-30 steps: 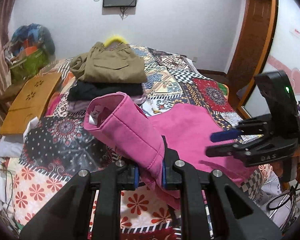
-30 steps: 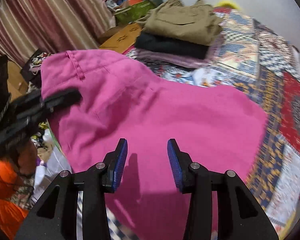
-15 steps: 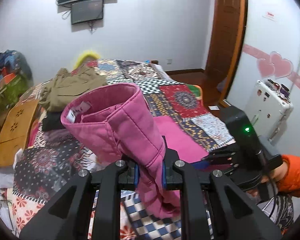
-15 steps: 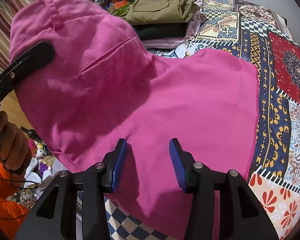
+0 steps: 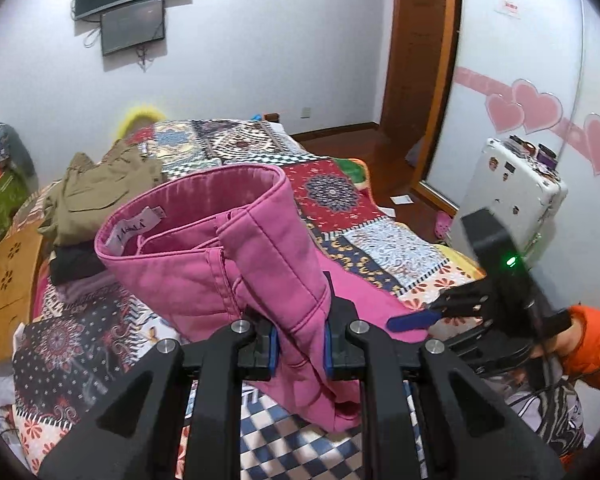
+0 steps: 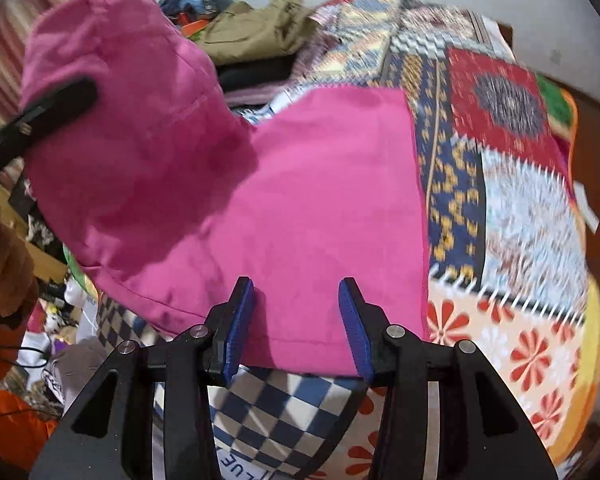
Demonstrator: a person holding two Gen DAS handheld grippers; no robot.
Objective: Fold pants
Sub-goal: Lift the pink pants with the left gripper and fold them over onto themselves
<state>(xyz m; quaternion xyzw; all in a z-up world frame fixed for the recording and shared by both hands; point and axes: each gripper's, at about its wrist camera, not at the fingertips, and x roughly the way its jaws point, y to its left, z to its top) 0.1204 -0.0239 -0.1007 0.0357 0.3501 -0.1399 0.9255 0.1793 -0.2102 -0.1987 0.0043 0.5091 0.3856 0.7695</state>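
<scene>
Pink pants point(image 5: 228, 264): matt woven cloth w/ stitched seams. Bedspread point(image 5: 380, 236): printed patchwork cloth. Left gripper point(image 5: 299, 350): matt black plastic, blue ribbed pads, bright metal pins. Door point(image 5: 416, 40): glossy varnished wood.

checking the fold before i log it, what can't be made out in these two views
- Left wrist view: the pink pants lifted in the left gripper hide the leg ends.
- Right wrist view: the patchwork quilt is motion-blurred; the raised waist hides most of the folded clothes stack.

Two close wrist views, shared bed point(image 5: 384, 236)
</scene>
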